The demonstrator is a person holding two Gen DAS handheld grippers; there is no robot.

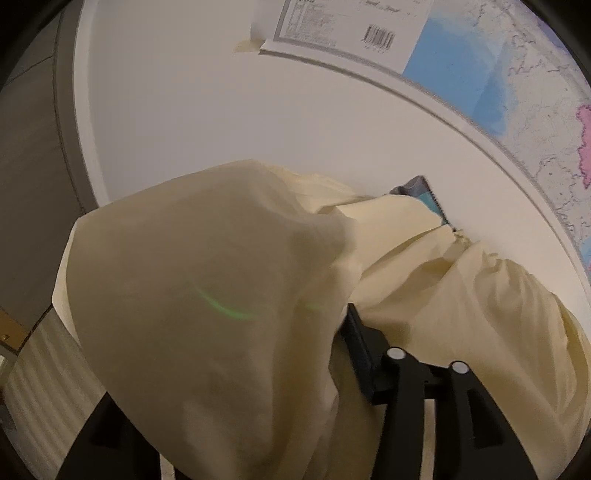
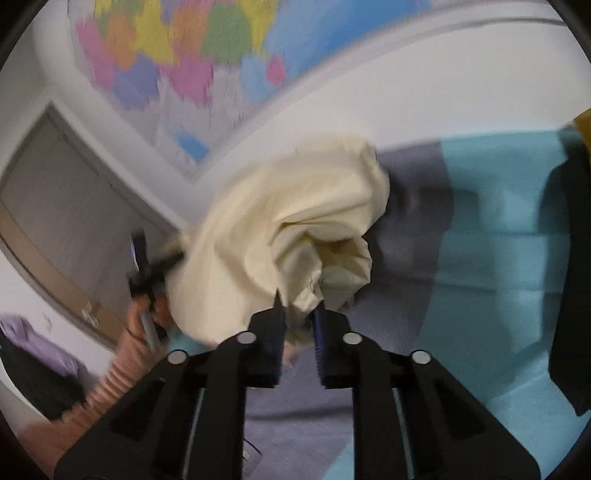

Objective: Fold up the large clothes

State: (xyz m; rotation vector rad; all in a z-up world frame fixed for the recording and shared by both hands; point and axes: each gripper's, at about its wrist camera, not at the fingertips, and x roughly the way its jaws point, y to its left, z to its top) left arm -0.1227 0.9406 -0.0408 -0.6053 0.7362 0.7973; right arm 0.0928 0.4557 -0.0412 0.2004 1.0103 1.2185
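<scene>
Right gripper (image 2: pixel 300 310): jaws pinched on cream cloth (image 2: pixel 295 214). Left gripper (image 1: pixel 295 332): draped in it, jaw state hidden.

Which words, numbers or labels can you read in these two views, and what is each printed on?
None is legible.
Map legend panel with barcode: print too small and blurred.
Wall map, right wrist view: labels lost to motion blur.
Cream garment: no print seen.

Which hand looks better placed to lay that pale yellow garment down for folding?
Probably right: the right gripper pinches the pale yellow fabric garment in clear view above the blue-grey bedding; cloth drapes over the left gripper.
</scene>
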